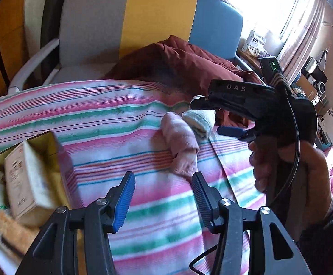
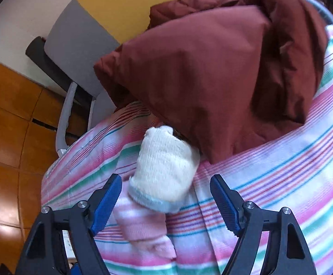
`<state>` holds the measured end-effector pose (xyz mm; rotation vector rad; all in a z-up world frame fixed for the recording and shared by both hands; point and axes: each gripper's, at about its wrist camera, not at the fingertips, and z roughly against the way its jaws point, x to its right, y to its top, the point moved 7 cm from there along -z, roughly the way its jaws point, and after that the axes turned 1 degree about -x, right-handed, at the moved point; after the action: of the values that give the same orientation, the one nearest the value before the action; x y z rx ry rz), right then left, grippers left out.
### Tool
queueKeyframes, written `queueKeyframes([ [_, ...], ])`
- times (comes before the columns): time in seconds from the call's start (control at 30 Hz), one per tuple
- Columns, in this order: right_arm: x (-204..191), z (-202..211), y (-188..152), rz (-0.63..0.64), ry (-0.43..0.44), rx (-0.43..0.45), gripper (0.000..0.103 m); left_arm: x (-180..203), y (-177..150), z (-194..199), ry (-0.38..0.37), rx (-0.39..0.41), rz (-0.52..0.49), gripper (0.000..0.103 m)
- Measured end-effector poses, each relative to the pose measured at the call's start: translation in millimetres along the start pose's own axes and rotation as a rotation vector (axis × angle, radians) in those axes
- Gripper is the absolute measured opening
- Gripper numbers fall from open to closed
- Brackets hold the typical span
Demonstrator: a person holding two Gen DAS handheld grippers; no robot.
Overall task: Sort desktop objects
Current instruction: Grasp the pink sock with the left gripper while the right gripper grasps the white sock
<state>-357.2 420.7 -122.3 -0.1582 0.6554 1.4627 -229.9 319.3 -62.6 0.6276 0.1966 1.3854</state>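
Far left of the left gripper (image 1: pixel 163 198), a cardboard box (image 1: pixel 26 178) stands on end inside a yellow bin (image 1: pixel 49 144), blurred, with packets too smeared to name below it. Ahead of the gripper spreads the striped sheet (image 1: pixel 97 123), and beyond that a chair (image 1: pixel 129 20) in grey, yellow and blue panels. A maroon jacket (image 1: pixel 189 64) lies heaped against the chair's seat and over the sheet's far edge.

The left gripper's jaws stand apart with nothing between them. Just ahead of its right finger lies the pink sock (image 1: pixel 181 146), rolled, its near end almost reaching that fingertip. Touching the pink sock's far end is the white sock (image 1: pixel 199 121), further ahead and slightly right.

To the right, the right gripper (image 1: pixel 208 116) is held in a hand (image 1: pixel 288 167), its fingers spread on either side of the white sock without closing on it.

From the right wrist, wooden floor (image 2: pixel 8 137) shows at left. The right gripper (image 2: pixel 166 200) is wide open, and the white sock (image 2: pixel 166 165) sits just ahead between its fingertips, overlapping the pink sock (image 2: pixel 143 229), which lies between the fingers nearer the left one. The jacket (image 2: pixel 212 73) looms just behind the white sock, touching it.
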Motion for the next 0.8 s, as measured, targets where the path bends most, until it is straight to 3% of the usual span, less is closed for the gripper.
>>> queueKeyframes([
  [0.03,1,-3,0,-0.004,0.007,-0.004,0.079,0,4,-5,-0.002,-0.002,0.001,0.052],
  [0.13,-1,-11,-2,0.025,0.028,-0.033,0.061,-1,13,-16,-0.009,-0.007,0.015,0.052],
  [0.17,-5,-11,-3,0.045,0.034,-0.034,0.059,-1,15,-20,-0.017,-0.01,0.02,0.052],
  [0.5,-5,18,3,0.161,-0.006,0.013,0.053,20,37,-57,-0.051,-0.008,-0.014,0.06],
  [0.8,-7,14,7,0.229,-0.026,-0.004,0.054,22,39,-94,-0.054,-0.089,-0.012,0.06],
])
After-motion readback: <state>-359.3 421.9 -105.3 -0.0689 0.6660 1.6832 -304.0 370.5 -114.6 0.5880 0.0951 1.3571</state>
